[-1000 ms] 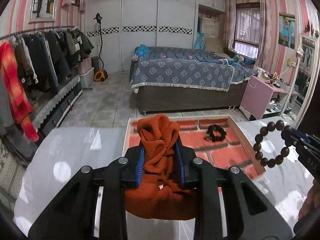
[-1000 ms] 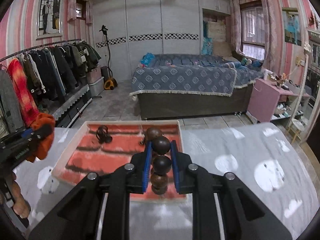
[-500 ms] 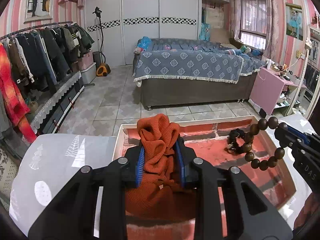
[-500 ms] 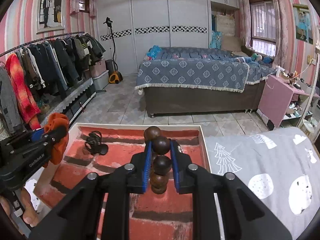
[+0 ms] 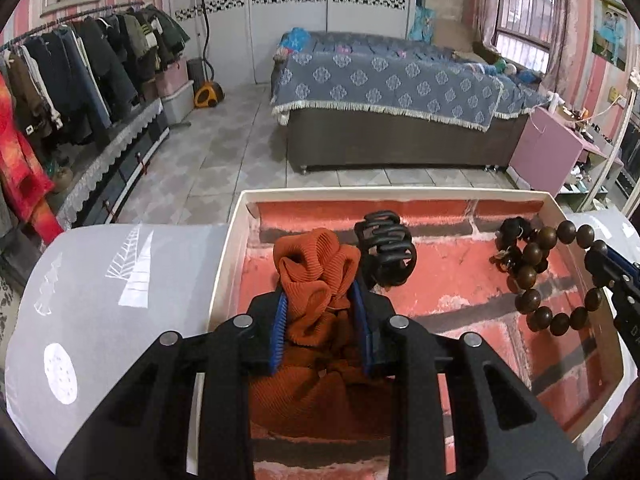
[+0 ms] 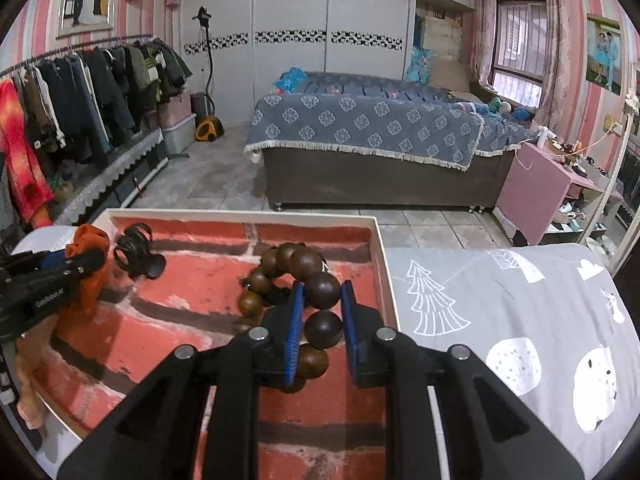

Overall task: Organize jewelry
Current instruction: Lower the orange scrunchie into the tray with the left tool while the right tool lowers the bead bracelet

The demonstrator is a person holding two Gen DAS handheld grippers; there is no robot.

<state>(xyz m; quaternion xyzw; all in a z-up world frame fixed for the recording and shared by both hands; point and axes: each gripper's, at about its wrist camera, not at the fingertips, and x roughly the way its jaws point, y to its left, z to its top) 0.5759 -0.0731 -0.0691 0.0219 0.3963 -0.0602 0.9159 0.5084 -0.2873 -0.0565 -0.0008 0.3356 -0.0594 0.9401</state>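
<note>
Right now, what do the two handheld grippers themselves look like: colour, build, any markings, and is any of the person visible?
Both the left gripper and the right gripper are matte black plastic with angular cut-out arms, silver round pins at the joints and ribbed blue pads lining the fingers. The left one carries small white lettering on its side, too blurred to read. Bare skin of the person's left hand shows; no sleeve visible.

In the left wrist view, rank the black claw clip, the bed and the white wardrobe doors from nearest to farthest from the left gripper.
Measured from the left gripper:
1. black claw clip, just ahead to the right, in the tray.
2. bed, across the floor, ahead and right.
3. white wardrobe doors, along the back wall.
</note>
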